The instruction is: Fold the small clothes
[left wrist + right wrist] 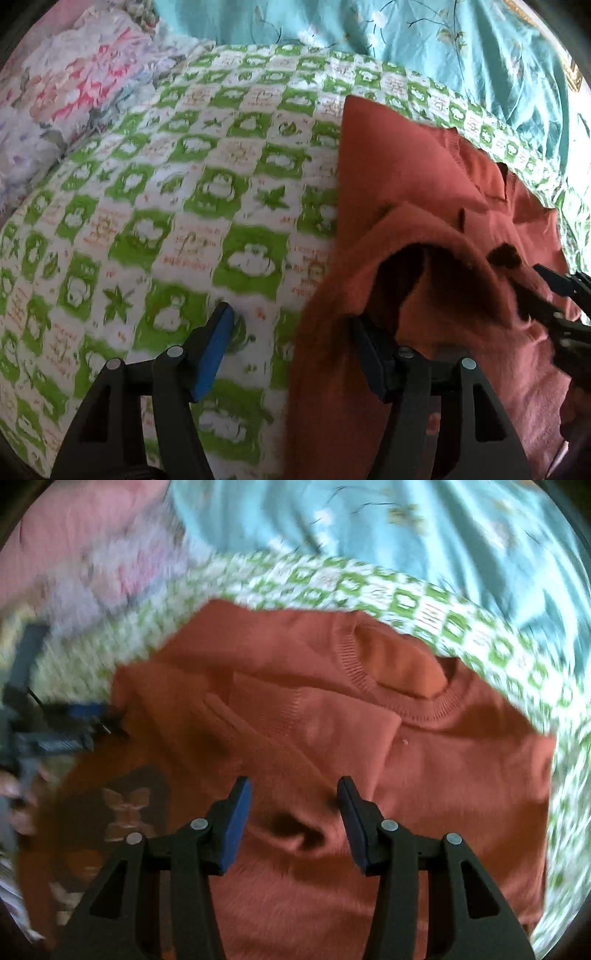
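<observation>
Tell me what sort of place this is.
Most likely a bedroom, with folding done on a bed: the rust-orange sweater lies on a green-checked quilt, with a teal floral sheet and a floral bundle behind.

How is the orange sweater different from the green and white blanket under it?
The orange sweater is one plain colour, while the green and white blanket has a checkered pattern of squares. The sweater is bunched, with folds and a ribbed collar; the blanket lies spread out flat. The sweater sits on top, covering part of the blanket. Both are soft cloth.
</observation>
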The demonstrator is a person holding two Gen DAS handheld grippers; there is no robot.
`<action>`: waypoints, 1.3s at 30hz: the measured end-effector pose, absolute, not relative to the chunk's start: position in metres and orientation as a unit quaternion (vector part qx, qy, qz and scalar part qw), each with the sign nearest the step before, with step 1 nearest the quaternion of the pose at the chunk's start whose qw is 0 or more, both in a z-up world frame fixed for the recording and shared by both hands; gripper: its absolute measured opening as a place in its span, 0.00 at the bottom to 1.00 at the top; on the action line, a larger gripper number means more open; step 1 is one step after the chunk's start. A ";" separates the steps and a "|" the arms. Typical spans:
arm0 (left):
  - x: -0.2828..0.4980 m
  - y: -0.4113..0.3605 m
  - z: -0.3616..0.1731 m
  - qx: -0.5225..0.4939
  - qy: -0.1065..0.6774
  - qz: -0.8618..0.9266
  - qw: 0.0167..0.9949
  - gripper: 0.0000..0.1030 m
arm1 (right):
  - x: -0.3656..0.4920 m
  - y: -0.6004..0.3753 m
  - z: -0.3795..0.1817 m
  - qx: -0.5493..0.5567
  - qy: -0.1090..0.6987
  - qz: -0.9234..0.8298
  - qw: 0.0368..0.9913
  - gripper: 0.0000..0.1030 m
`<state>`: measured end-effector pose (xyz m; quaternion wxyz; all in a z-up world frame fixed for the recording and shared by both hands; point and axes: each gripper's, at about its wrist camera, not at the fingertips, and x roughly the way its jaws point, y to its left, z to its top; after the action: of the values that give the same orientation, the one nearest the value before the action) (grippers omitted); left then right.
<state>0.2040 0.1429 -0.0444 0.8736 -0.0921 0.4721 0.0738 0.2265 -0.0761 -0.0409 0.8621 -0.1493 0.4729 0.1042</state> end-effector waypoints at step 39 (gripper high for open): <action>0.244 0.158 0.011 -0.175 0.461 -0.040 0.869 0.74 | 0.153 -0.314 -0.014 0.271 0.403 -0.073 0.871 0.40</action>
<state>0.2442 0.1581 0.0106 0.8688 -0.1752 0.4613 -0.0399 0.1530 -0.3138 -0.0138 0.8711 0.2706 0.4033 -0.0725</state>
